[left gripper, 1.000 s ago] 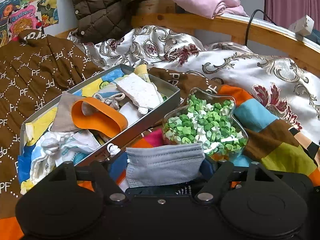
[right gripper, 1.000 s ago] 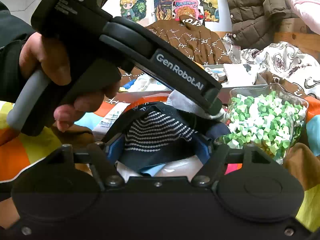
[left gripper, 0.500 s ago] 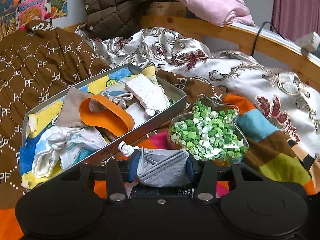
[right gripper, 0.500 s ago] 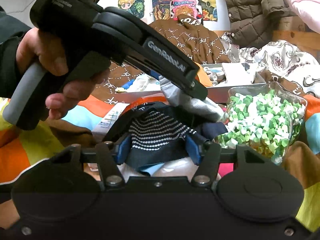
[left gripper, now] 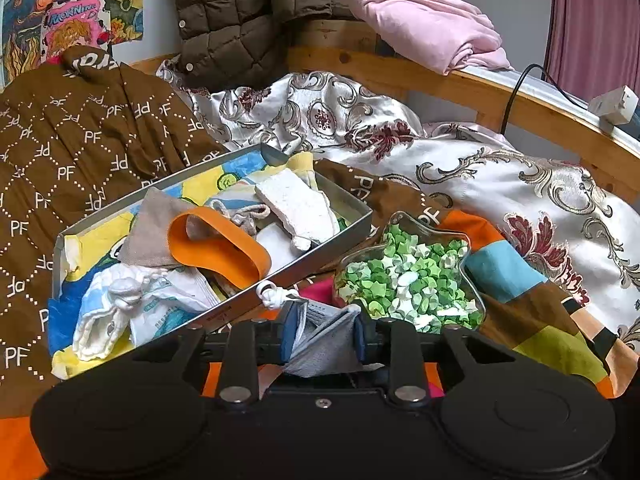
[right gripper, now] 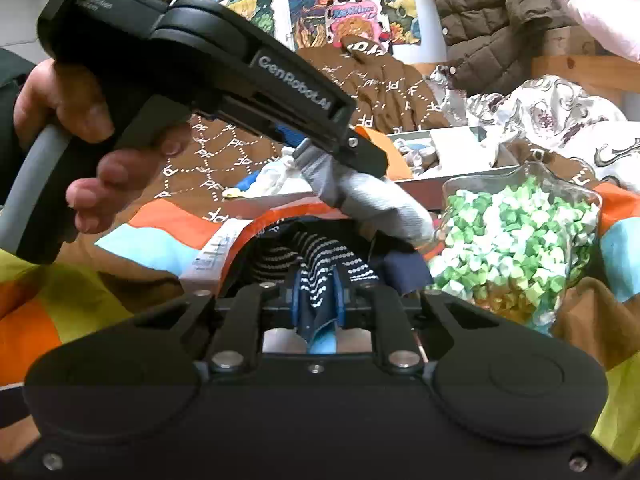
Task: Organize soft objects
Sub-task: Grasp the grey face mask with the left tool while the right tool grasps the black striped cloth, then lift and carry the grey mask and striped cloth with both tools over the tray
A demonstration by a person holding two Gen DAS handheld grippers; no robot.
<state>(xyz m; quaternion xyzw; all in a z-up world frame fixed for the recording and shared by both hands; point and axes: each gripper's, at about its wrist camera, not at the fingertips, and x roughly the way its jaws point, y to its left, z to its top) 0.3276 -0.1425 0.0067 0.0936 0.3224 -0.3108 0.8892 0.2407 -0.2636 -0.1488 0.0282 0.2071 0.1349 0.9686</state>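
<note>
A patchwork bedspread in orange, blue, brown and lime [left gripper: 560, 332] is covering the bed, with a brown quilted cover printed with white PF letters [left gripper: 80, 152] lying to the left and a silvery satin quilt with maroon flowers [left gripper: 480, 176] bunching up behind. A shallow grey rectangular box [left gripper: 320, 256] is sitting slantwise on the bed, holding soft items, among them an orange fabric loop [left gripper: 224, 248] and a white rough pad [left gripper: 296, 204]. Just right of it a clear star-shaped jar of green and white paper stars [left gripper: 408, 276] is standing close in front of both grippers.

The left gripper [left gripper: 322, 336] is pinching a crumpled grey face mask [left gripper: 328, 348] between nearly closed fingers; in the right wrist view the mask [right gripper: 368, 196] is hanging down-right, above the open bag. The right gripper [right gripper: 318, 300] is closing its fingers on a dark navy sock with white dotted stripes [right gripper: 320, 276], whose length is running away from the camera.
</note>
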